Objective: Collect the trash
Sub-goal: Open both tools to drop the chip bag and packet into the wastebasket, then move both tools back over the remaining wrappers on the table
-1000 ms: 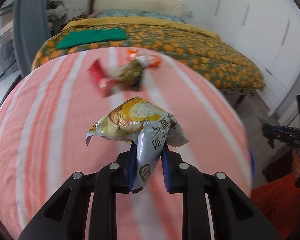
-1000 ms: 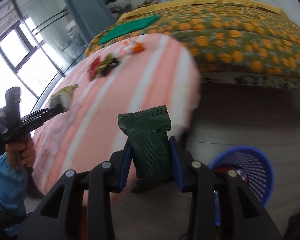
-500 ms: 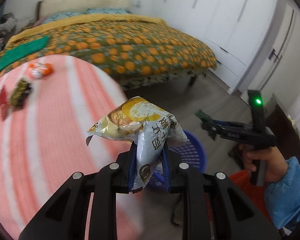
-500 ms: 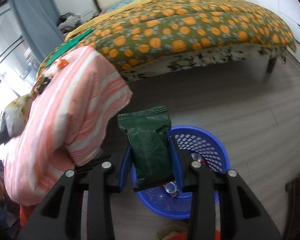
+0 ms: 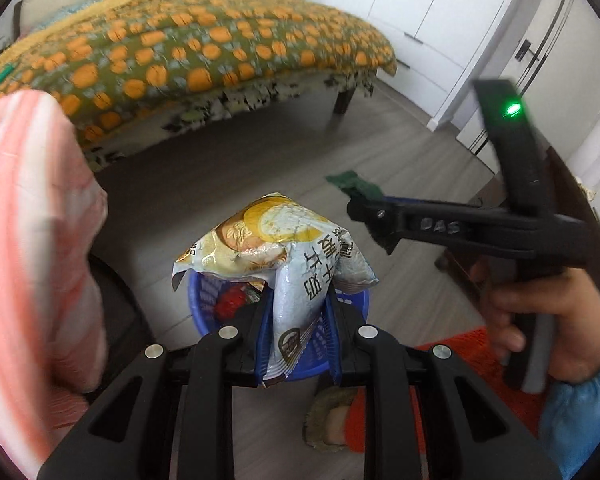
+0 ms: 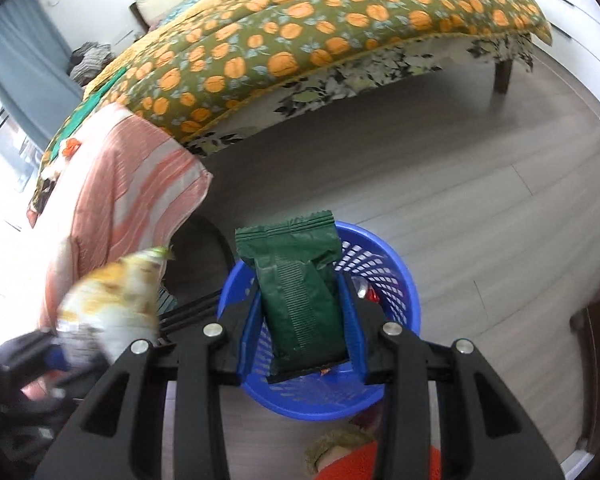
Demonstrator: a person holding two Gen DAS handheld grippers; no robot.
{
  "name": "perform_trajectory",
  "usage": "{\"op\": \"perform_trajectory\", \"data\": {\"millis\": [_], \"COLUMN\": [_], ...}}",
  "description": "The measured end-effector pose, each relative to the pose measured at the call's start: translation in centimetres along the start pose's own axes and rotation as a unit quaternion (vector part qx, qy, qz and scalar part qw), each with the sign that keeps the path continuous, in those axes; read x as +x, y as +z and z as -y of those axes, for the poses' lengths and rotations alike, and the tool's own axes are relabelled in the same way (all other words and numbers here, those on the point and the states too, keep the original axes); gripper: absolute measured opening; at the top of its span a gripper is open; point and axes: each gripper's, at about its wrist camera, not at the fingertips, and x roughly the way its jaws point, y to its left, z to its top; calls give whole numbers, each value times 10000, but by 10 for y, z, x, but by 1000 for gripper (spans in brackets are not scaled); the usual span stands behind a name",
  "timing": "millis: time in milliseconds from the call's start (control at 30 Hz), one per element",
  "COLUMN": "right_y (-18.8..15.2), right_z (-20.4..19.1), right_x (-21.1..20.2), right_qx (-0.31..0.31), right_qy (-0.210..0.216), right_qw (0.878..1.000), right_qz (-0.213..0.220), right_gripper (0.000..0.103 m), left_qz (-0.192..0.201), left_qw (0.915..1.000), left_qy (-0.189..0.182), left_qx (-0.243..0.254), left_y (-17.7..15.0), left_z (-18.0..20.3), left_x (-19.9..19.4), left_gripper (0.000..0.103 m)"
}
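My left gripper (image 5: pixel 298 336) is clamped tight on a crumpled yellow-and-pale-blue snack bag (image 5: pixel 284 256), its lower end pinched between the blue pads. Right behind it, below on the floor, is the blue plastic basket (image 5: pixel 204 312) with red wrappers inside. My right gripper (image 6: pixel 304 332) is closed on a dark green foil packet (image 6: pixel 300 292) held upright over that same basket — the mesh wall shows on both sides of the packet. Beside the basket hangs the pink striped cloth (image 6: pixel 132 184), with more wrappers (image 6: pixel 66 148) lying on top. Farther back, across the grey wood floor (image 6: pixel 480 200), stands the bed with its orange-patterned quilt (image 6: pixel 300 32).
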Motion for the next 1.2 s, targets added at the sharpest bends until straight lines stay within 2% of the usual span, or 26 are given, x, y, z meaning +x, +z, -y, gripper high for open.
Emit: {"op": "perform_trajectory", "data": {"millis": [200, 267, 300, 333, 433, 533, 633, 733, 867, 1000, 1100, 1200], "right_y": [4, 7, 8, 9, 12, 15, 16, 17, 18, 13, 7, -5], "right_z": [12, 15, 16, 17, 20, 19, 7, -7, -34, -68, -96, -139], "right_x": [5, 9, 11, 12, 8, 3, 3, 1, -8, -16, -21, -21], "right_qx": [164, 250, 267, 304, 420, 466, 341, 187, -182, -701, -1084, -1758], "right_qy": [-2, 24, 21, -16, -83, -123, -261, -357, -482, -683, -749, -824], "right_qw": [9999, 9997, 9996, 9995, 9991, 9988, 9990, 9988, 9965, 9894, 9819, 9679], "right_qz": [-34, -43, -53, -50, 28, 122, 157, 265, 660, 1072, 1360, 1596], "right_gripper": [38, 40, 46, 51, 65, 72, 84, 87, 87, 87, 88, 88], "left_qz": [-302, -382, -411, -456, -468, -278, -22, 255, 702, 1029, 1083, 1033], "left_qw": [9995, 9991, 9990, 9986, 9978, 9984, 9994, 9996, 9975, 9939, 9903, 9833], "left_qy": [14, 85, 136, 244, 461, 426, 322, 152, 93, 385, 772, 1263], "left_qx": [57, 135, 148, 125, -48, -226, -143, -39, 53, -90, -402, -807], "left_y": [-1, 0, 0, 1, 2, 0, -4, -11, -19, -34, -52, -75], "left_z": [4, 2, 1, -3, -11, -15, -6, 6, 9, -17, -53, -101], "left_x": [51, 72, 81, 92, 94, 72, 37, -9, -69, -112, -137, -161], "left_gripper": [25, 34, 50, 62, 73, 85, 90, 91, 95, 96, 96, 96]}}
